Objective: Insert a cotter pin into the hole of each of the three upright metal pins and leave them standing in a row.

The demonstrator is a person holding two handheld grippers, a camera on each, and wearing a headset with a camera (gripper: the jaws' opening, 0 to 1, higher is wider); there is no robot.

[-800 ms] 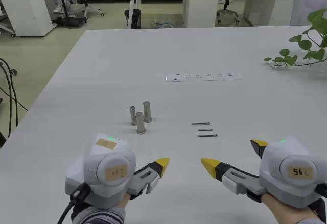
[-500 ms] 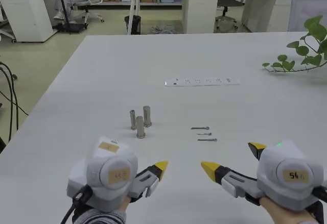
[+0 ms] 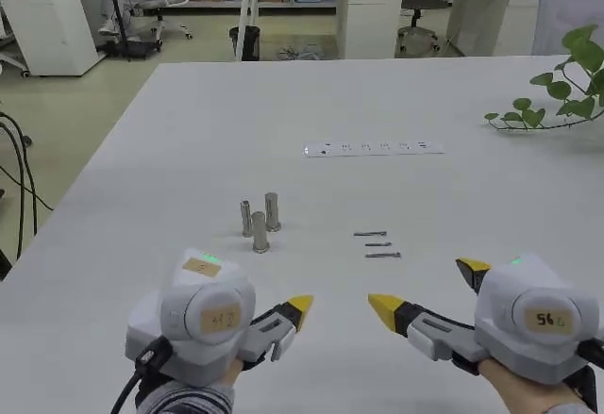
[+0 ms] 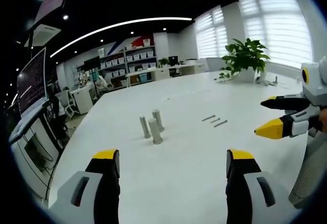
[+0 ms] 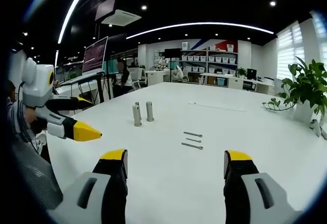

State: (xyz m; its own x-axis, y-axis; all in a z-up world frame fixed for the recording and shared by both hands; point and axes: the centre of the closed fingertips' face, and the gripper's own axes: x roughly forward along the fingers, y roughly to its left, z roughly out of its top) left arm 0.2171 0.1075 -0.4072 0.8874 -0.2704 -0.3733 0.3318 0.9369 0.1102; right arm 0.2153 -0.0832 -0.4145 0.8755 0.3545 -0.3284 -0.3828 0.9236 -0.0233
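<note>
Three upright metal pins (image 3: 260, 229) stand bunched in a triangle left of the table's centre, also in the left gripper view (image 4: 155, 130) and the right gripper view (image 5: 136, 115). Three small cotter pins (image 3: 377, 243) lie flat in a short stack to their right, seen too at cotter pins (image 4: 214, 119) and cotter pins (image 5: 192, 139). My left gripper (image 3: 283, 315) hovers open near the front edge, short of the metal pins, with nothing between its jaws (image 4: 172, 157). My right gripper (image 3: 427, 287) is open and empty too, nearer than the cotter pins (image 5: 175, 156).
A white power strip (image 3: 373, 149) lies flat further back on the white table (image 3: 189, 131). A leafy plant (image 3: 557, 93) reaches in from the far right edge. Desks and chairs stand beyond the table.
The head camera has tilted a little. Both grippers stay open near the front edge, and the metal pins and cotter pins have not moved.
</note>
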